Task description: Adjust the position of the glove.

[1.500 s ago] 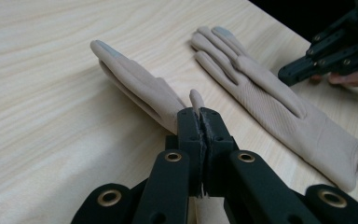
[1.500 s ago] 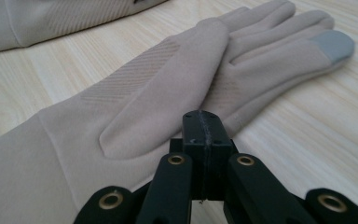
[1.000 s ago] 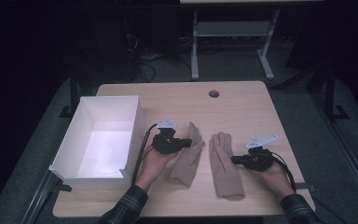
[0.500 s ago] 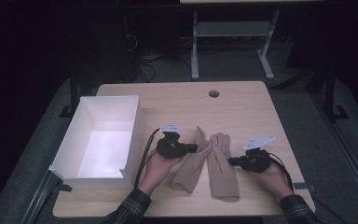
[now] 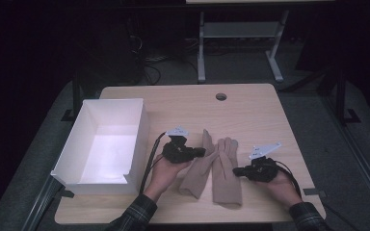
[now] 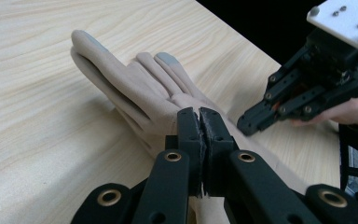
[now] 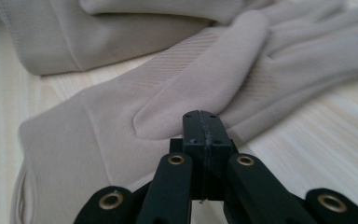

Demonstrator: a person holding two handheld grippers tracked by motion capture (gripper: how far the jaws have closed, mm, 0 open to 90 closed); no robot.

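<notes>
Lower centre of frame: two beige gloves (image 5: 219, 171) overlapping; left gripper (image 5: 200, 152) pinches left glove (image 6: 135, 88), right gripper (image 5: 236, 171) jaws pressed together, empty.

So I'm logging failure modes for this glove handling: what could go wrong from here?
The left gripper is shut on the left glove, which overlaps the right glove, so dragging it may shift that one too. The right gripper sits shut at the right glove's edge; whether it holds cloth is unclear, so that glove could slip free.
</notes>
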